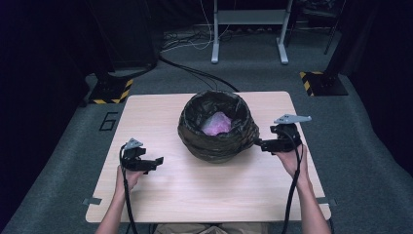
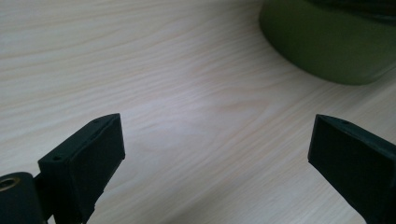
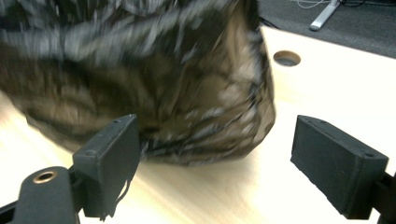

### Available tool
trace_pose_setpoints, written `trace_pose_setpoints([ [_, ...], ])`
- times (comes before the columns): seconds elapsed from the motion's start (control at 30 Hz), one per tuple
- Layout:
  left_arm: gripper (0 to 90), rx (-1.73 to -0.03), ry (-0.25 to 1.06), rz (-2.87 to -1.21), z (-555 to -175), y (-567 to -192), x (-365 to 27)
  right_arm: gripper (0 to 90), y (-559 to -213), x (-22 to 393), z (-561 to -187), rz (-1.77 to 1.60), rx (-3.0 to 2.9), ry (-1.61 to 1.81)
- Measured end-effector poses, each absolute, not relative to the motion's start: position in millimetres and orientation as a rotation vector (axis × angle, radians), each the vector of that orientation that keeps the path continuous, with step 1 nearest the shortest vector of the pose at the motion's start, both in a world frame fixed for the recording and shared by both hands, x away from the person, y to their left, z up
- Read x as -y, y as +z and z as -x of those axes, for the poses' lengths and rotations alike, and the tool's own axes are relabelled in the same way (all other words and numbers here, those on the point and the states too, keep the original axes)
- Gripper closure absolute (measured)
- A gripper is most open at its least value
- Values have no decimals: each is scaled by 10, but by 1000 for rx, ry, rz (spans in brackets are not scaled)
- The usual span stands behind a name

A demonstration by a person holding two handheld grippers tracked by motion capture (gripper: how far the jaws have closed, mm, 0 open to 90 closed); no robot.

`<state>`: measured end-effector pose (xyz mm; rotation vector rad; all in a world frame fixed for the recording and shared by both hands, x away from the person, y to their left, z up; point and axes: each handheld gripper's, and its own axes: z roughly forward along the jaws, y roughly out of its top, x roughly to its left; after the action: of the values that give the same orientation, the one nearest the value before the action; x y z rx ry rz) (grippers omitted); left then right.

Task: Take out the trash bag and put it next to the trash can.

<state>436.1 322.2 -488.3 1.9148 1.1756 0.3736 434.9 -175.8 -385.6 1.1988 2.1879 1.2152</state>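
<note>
Left fingers: the left gripper (image 1: 155, 162) has its two black fingers (image 2: 84, 168) far apart, with nothing between them. They sit low over the bare wood.
Right fingers: the right gripper (image 1: 258, 144) also has its fingers (image 3: 109, 163) spread wide. They hold nothing. One finger is right up against the side of the bag; I cannot tell if it touches.
Bin: a round bin (image 1: 216, 127) stands between the two grippers, just beside the right fingers and well apart from the left fingers. From the left gripper view its green side (image 2: 327, 46) shows up ahead and off to one side of the fingers.
Bag: a dark, shiny, crinkly bag (image 3: 154, 79) lines the bin and folds down over its outside. In the right gripper view it is blurry and sits just in front of the fingers.
Pink thing: something pink (image 1: 217, 124) lies down inside the bin. It is too small to tell what it is.
Tabletop: light wood (image 1: 214, 190), under both sets of fingers. A small round hole (image 3: 286, 58) in it shows past the bag, ahead of the right fingers.
Hands: a hand (image 1: 127, 176) holds the left gripper from behind and another hand (image 1: 292, 160) holds the right one. A black cable (image 1: 127, 204) runs back from each.
Floor: grey carpet (image 1: 370, 161) all around, with white table legs (image 1: 249, 34) far beyond the bin.
</note>
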Motion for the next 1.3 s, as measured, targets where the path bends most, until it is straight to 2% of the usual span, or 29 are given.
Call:
trace_pose_setpoints([
  [0.27, 38, -1083, 328, -1908, -4415, -4872, -3004, 124, -4158, 1614, -4272, -1157, -2232, 1148],
  [0.53, 37, -1019, 341, -1928, -4505, -4904, -2810, 36, -4444, 1453, -4355, -1134, -2287, 1042],
  [0.73, 73, -987, 353, -1921, -4590, -4935, -2717, 78, -4554, 1386, -4437, -1117, -2276, 999],
  [0.8, 135, -985, 357, -1913, -4629, -4937, -2669, 165, -4562, 1370, -4467, -1115, -2257, 1010],
  [0.83, 158, -980, 362, -1909, -4648, -4932, -2646, 172, -4566, 1359, -4488, -1118, -2258, 1020],
  [0.9, 173, -959, 381, -1890, -4676, -4924, -2599, 282, -4575, 1345, -4508, -1111, -2245, 1029],
  [0.93, 206, -954, 397, -1884, -4686, -4921, -2572, 296, -4578, 1340, -4513, -1114, -2238, 1033],
  [0.97, 244, -948, 405, -1882, -4695, -4920, -2548, 382, -4578, 1340, -4514, -1119, -2220, 1037],
  [1.0, 264, -937, 416, -1874, -4700, -4923, -2528, 423, -4577, 1345, -4513, -1130, -2210, 1047],
  [1.03, 302, -944, 417, -1862, -4700, -4928, -2505, 446, -4576, 1348, -4508, -1133, -2196, 1063],
  [1.07, 354, -936, 421, -1859, -4703, -4930, -2482, 519, -4574, 1351, -4501, -1136, -2186, 1070],
  [1.13, 424, -920, 419, -1837, -4703, -4925, -2462, 604, -4567, 1353, -4487, -1135, -2172, 1084],
  [1.3, 683, -876, 421, -1788, -4680, -4882, -2427, 823, -4525, 1357, -4442, -1118, -2123, 1142],
])
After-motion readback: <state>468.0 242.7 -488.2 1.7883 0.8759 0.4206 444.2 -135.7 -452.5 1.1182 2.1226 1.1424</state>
